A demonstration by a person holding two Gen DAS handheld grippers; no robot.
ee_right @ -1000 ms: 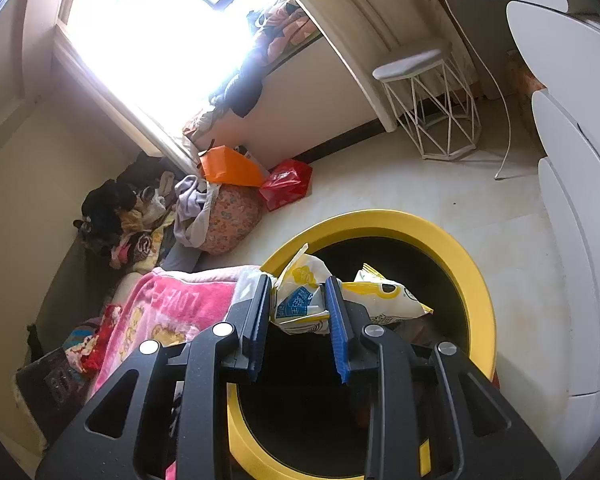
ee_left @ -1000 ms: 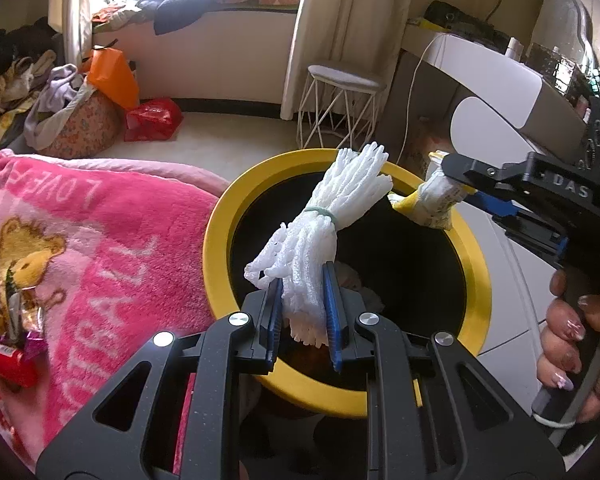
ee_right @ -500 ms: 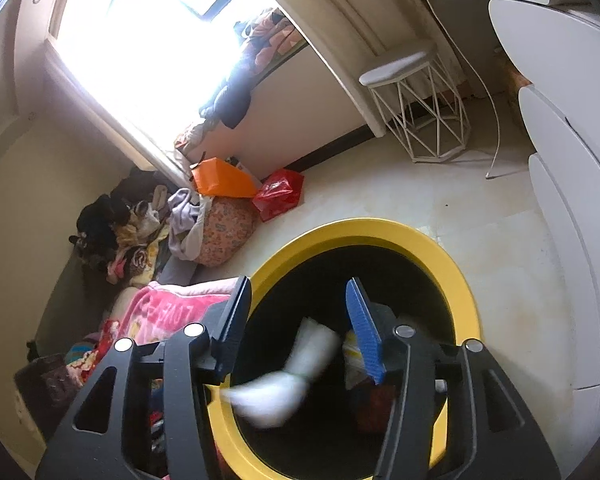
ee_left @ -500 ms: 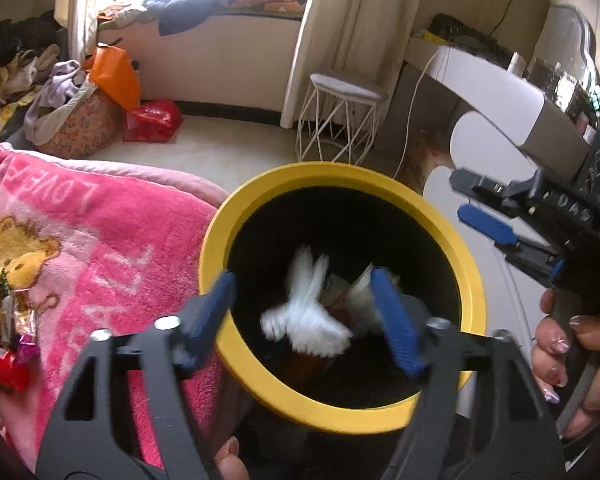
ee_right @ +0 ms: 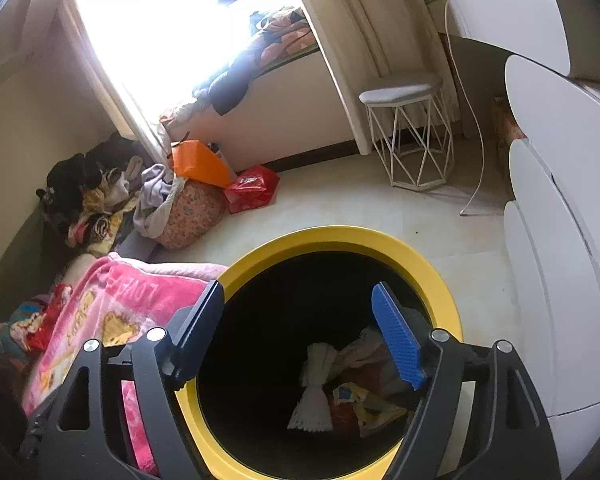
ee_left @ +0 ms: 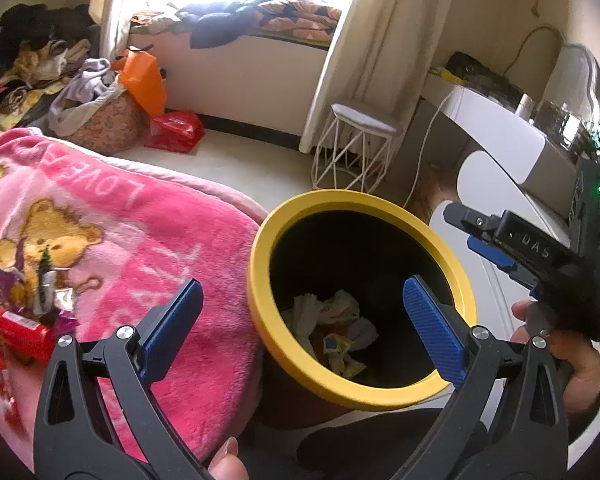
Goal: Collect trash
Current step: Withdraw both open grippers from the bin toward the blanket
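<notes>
Now, reading from the left of the yellow-rimmed bin (ee_left: pixel 256 292): far to its left, on the pink blanket (ee_left: pixel 132 248), a small heap of candy wrappers (ee_left: pixel 32 308), red and purple, lying loose on the bed. Nearer the bin, left gripper (ee_left: pixel 304 324) hanging above the rim, jaws spread wide and pinching nothing, one blue pad over the blanket edge and the other over the bin's black inside. Down at the bottom of the bin, a white foam net bundle (ee_right: pixel 314 392) tied at its middle, lying beside a yellow snack wrapper (ee_right: pixel 364 400) and other crumpled paper; same pile seen from the left wrist camera as pale scraps (ee_left: pixel 332 320) on the dark floor of the bin. From the right wrist camera, right gripper (ee_right: pixel 300 340) also above the bin mouth, jaws spread apart and holding nothing, blue pad toward the bin's right wall. Right of the bin in the left wrist view, the right gripper's black body held in a hand (ee_left: pixel 556 344). Behind the bin, a white wire stool (ee_right: pixel 408 136) on the pale floor; behind and left of it, an orange bag (ee_right: pixel 198 164) and a red bag (ee_right: pixel 252 188) near a clothes heap; to the bin's right, white rounded drawer fronts (ee_right: pixel 560 208).
</notes>
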